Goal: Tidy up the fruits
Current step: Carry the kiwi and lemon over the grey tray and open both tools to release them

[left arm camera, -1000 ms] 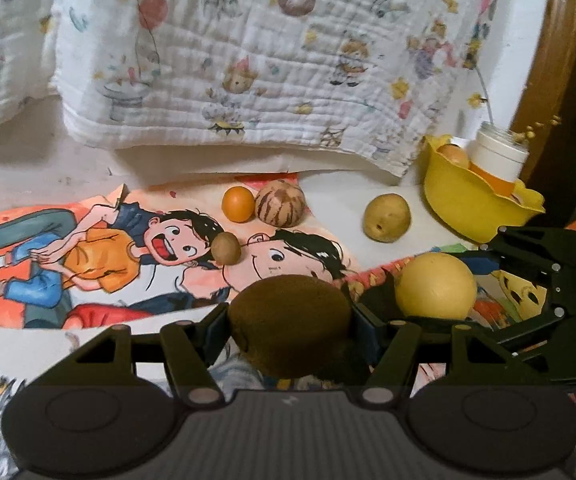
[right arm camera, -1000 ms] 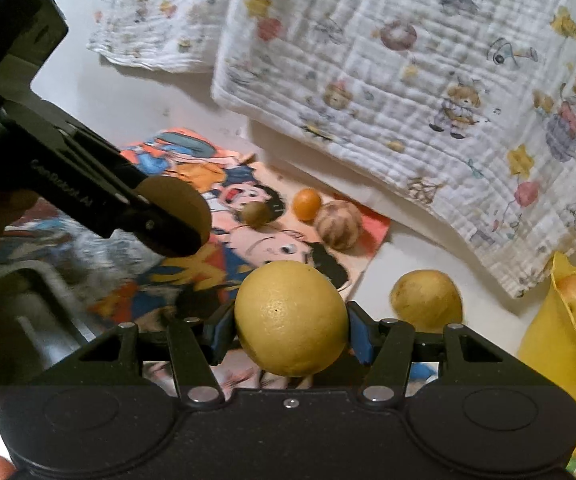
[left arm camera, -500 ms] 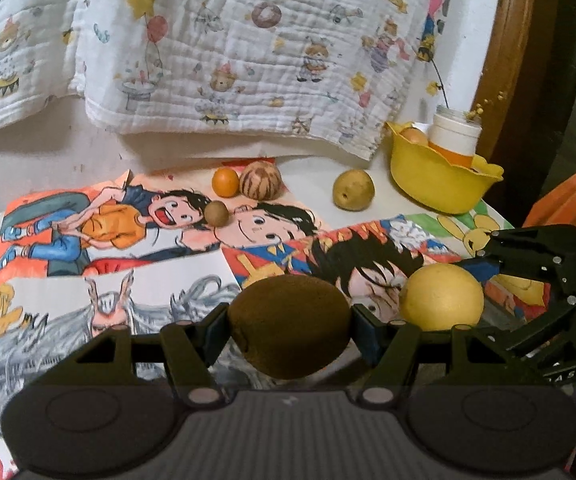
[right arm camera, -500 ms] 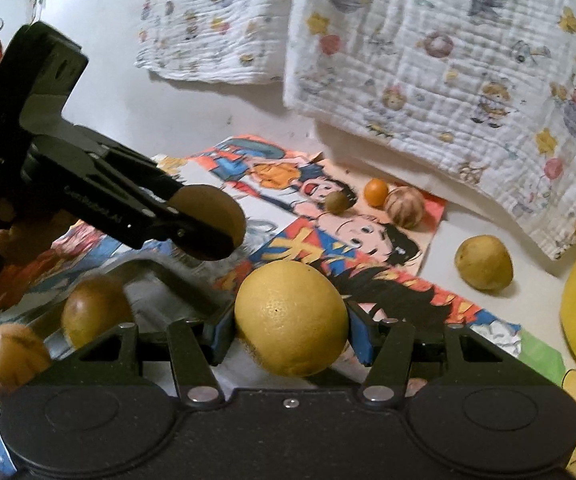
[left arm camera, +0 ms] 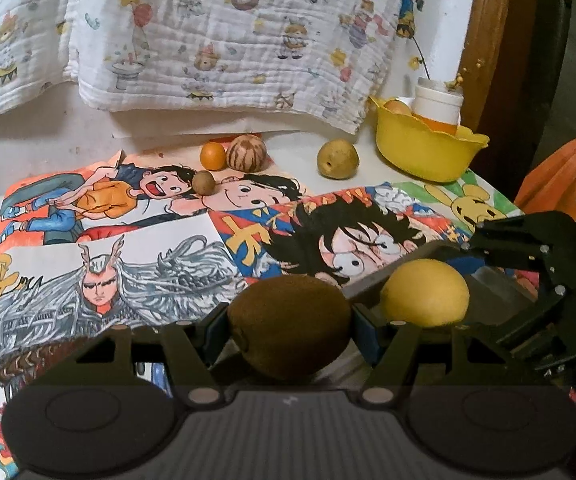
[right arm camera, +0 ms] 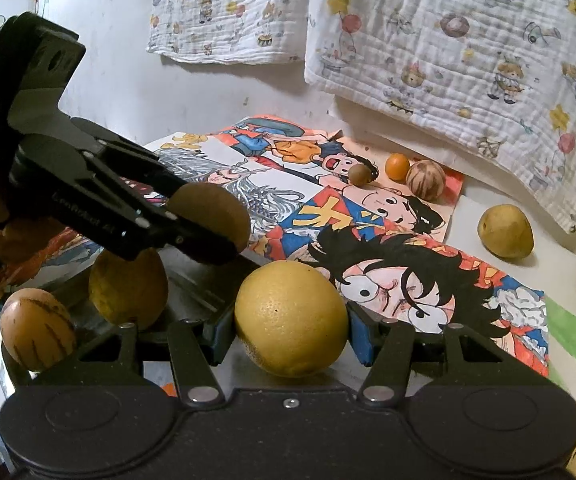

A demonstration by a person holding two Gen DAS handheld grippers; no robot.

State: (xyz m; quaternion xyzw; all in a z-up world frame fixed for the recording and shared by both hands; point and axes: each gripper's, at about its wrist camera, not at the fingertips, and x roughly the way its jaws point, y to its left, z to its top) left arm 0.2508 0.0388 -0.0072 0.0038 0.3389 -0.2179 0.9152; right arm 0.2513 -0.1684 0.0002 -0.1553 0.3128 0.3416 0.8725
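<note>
On the worktop (right arm camera: 104, 92) covered with bright cartoon drawings, a shiny metal tray (right arm camera: 200, 288) already holds a round yellow citrus (right arm camera: 128, 288) and a striped tan fruit (right arm camera: 36, 328). The step looks like delivery: the right tongs (right arm camera: 291, 318) are clamped on a large round yellow orange (right arm camera: 291, 318), the left tongs (left arm camera: 290, 326) on a fuzzy brown oval kiwi (left arm camera: 290, 326), both above what seems the tray's edge. Next, lower and release. The kiwi's long axis lies crosswise between the pads.

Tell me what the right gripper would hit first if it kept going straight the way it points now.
Probably the cartoon-print sheet on the table, just past the metal tray. The right gripper, shut on the yellow citrus, points down and forward; no fruit seems to lie directly ahead, though depth is hard to judge.
</note>
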